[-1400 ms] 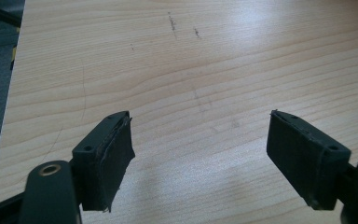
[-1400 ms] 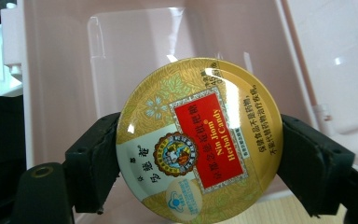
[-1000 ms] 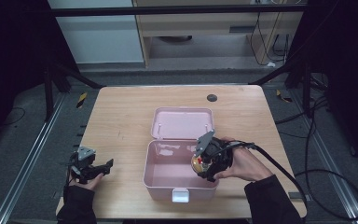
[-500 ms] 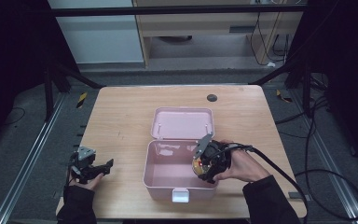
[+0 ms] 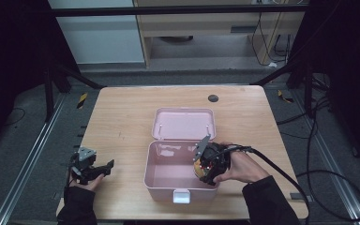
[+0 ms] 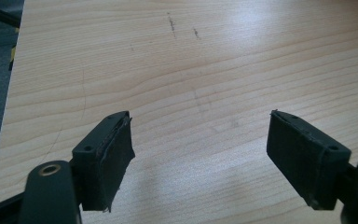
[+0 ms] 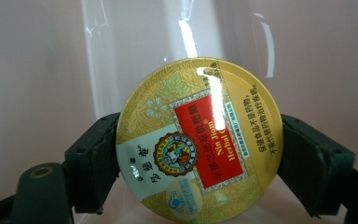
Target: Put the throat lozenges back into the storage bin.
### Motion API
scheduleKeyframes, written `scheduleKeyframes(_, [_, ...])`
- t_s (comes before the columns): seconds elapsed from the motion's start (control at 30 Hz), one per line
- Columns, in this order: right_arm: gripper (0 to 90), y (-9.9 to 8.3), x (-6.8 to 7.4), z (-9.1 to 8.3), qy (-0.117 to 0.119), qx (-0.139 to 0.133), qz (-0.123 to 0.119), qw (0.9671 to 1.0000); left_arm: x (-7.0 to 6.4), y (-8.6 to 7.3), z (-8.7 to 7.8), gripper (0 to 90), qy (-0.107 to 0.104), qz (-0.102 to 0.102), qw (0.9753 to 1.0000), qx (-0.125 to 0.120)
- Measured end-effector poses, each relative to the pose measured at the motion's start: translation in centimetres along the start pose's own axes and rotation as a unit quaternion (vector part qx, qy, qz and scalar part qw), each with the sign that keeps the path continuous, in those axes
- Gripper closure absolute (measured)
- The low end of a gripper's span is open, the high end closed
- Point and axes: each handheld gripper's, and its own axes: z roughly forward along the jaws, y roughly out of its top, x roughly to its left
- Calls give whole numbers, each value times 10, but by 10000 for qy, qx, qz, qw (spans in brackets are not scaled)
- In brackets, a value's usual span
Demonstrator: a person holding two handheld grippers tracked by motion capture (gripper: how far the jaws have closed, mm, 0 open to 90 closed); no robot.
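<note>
The right gripper (image 7: 198,154) clamps a round yellow herbal candy tin (image 7: 199,142) between its two jaws, one pressing on each side of the tin's rim, its red-labelled face turned to the camera. In the high view this gripper (image 5: 205,168) holds the tin (image 5: 199,167) inside the open pink plastic box (image 5: 168,187), by its right wall; the hinged lid (image 5: 183,123) lies flat beyond. Well apart to the left, the left gripper (image 6: 200,140) hovers over the bare wooden table (image 6: 205,60), jaws spread wide and holding nothing.
</note>
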Motion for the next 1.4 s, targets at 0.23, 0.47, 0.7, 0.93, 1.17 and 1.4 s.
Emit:
scheduleKeyframes(0.23, [201, 1, -1, 1, 14, 56, 17, 10000, 0, 0, 0, 214, -13, -2, 10000, 5])
scheduleKeyframes(0.47, [195, 0, -1, -2, -41, 43, 39, 10000, 0, 0, 0, 214, -5, 6, 10000, 7])
scheduleKeyframes(0.7, [199, -2, -1, -14, -146, -266, 159, 9994, 0, 0, 0, 214, 1, -5, 10000, -6])
scheduleKeyframes(0.93, [198, -9, -3, -40, -522, -756, 467, 9947, 0, 0, -1, 214, 3, -7, 10000, -10])
scheduleKeyframes(1.17, [183, -24, -5, -62, -840, -1254, 927, 9842, 0, 0, -1, 216, -2, -1, 10000, -14])
scheduleKeyframes(1.4, [151, -54, -8, -73, -1208, -1730, 1469, 9664, -1, 0, -1, 218, -1, 12, 10000, -7])
